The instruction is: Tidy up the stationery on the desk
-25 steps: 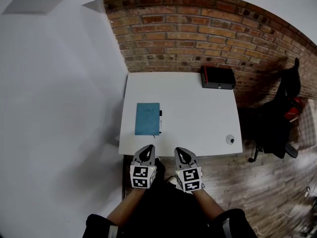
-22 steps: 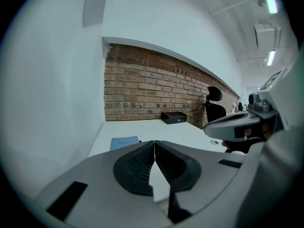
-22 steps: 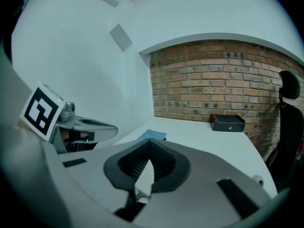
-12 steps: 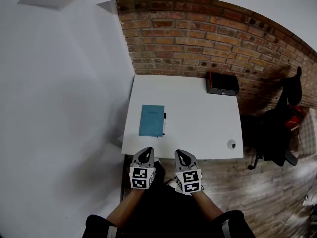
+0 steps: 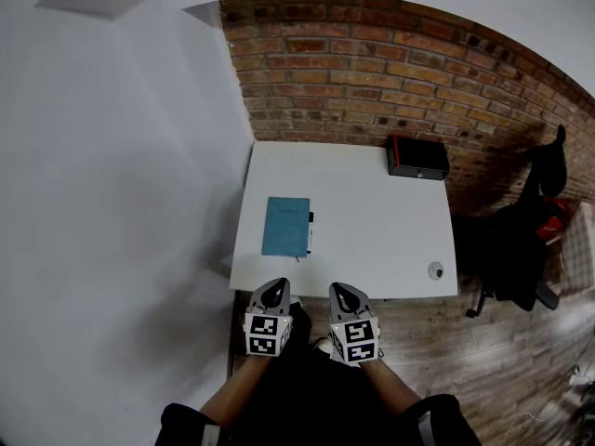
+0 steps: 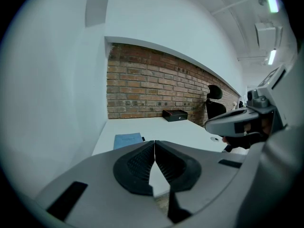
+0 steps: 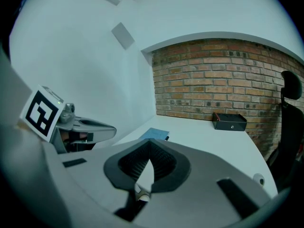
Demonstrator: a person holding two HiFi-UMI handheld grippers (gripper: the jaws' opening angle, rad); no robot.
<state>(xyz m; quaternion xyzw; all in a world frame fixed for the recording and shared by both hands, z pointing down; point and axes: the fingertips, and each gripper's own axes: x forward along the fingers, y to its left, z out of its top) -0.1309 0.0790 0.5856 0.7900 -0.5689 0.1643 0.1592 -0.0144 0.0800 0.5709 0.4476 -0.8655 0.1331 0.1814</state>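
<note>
While the notebook (image 5: 284, 227) reads clearly, the pen (image 5: 309, 232) beside it barely shows.

The right gripper (image 7: 149, 144) points toward a white desk (image 7: 209, 141), its two dark ribbed jaws pressed together at the tips with nothing between them. Just past the tips, a blue notebook (image 7: 155, 133) lies flat near the desk's left edge. A black box (image 7: 229, 121) sits at the far side, close against a brick wall (image 7: 213, 80). The left gripper (image 7: 107, 128) is held alongside at the left. A black chair (image 7: 289, 127) stands off the desk's right side.
</note>
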